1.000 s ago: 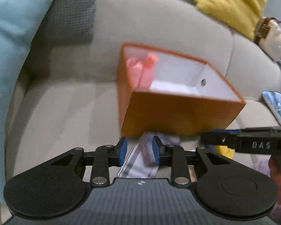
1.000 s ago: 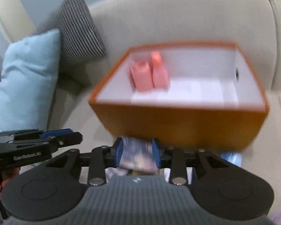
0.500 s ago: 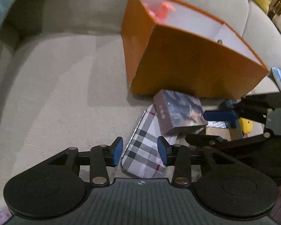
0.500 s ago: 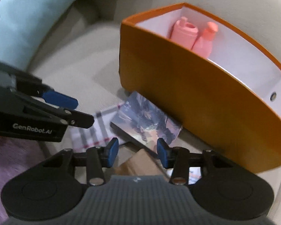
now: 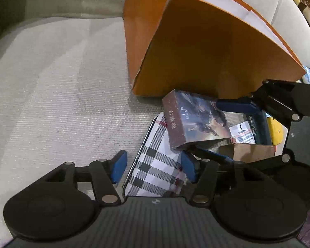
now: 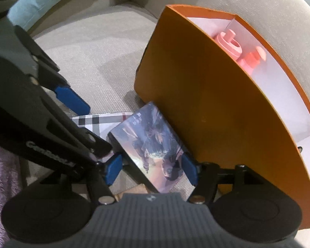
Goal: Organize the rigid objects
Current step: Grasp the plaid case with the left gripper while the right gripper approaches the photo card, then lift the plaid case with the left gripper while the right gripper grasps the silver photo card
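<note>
An orange box (image 5: 206,47) stands on the beige sofa seat; it also shows in the right wrist view (image 6: 217,103), with two pink bottles (image 6: 237,51) inside. In front of it a picture-printed box (image 5: 196,119) lies on a plaid flat case (image 5: 157,165). My left gripper (image 5: 153,168) is open, its fingers on either side of the plaid case. My right gripper (image 6: 150,168) is open, its fingers on either side of the picture box (image 6: 153,146). The right gripper shows in the left wrist view (image 5: 227,130), straddling the picture box.
Beside the picture box lie a brown cardboard box (image 5: 252,150), a white labelled item (image 5: 242,134) and a yellow object (image 5: 276,130). A light blue cushion (image 6: 41,6) sits at the sofa's far left. A purple fuzzy cloth (image 6: 2,181) lies at the near edge.
Both grippers have dropped and moved in closer to the items in front of the orange box, and both have opened wider. The right gripper now straddles the picture box.
</note>
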